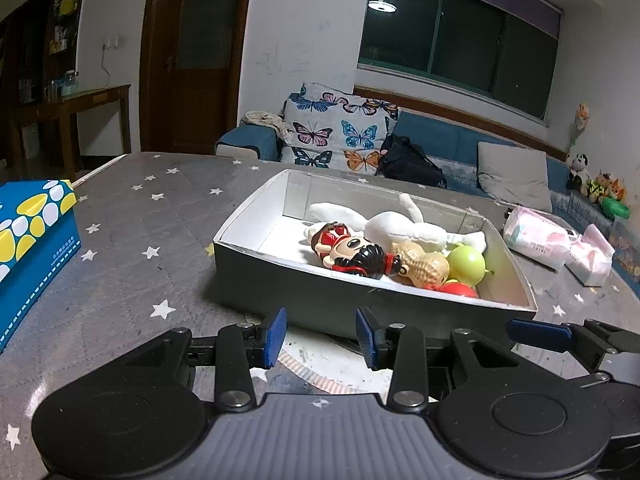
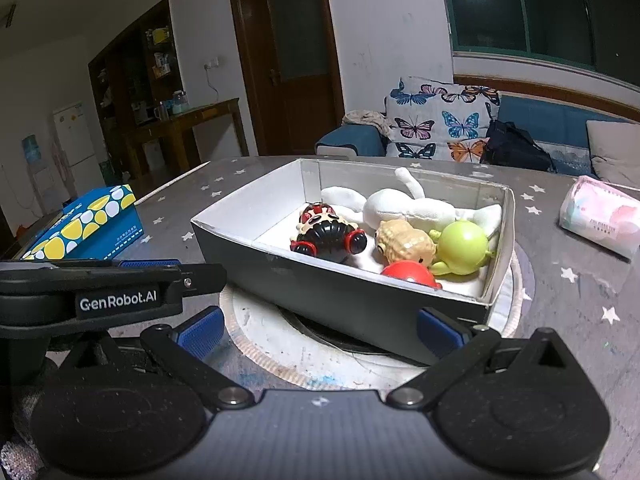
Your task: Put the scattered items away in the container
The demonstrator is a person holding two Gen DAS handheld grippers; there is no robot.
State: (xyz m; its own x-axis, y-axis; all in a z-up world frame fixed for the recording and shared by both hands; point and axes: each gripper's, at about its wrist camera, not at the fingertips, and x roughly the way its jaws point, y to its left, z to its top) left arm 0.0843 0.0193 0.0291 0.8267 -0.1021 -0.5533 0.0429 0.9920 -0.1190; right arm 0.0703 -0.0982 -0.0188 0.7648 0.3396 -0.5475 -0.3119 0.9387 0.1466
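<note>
A grey cardboard box (image 1: pixel 280 284) with a white inside stands on the star-patterned table; it also shows in the right wrist view (image 2: pixel 348 300). In it lie a white plush toy (image 1: pixel 400 226), a red-and-black doll (image 1: pixel 352 250), a peanut toy (image 1: pixel 420 266), a green toy (image 2: pixel 462 246) and a red ball (image 2: pixel 408 274). My left gripper (image 1: pixel 322 336) is open and empty just in front of the box. My right gripper (image 2: pixel 320 334) is open and empty at the box's near wall. The left gripper's side shows at the left of the right wrist view.
A blue tissue box (image 1: pixel 28 240) with yellow and white spots stands at the left. Pink tissue packs (image 1: pixel 556 240) lie at the right. A round white mat (image 2: pixel 280 344) lies under the box. A sofa with cushions is behind the table.
</note>
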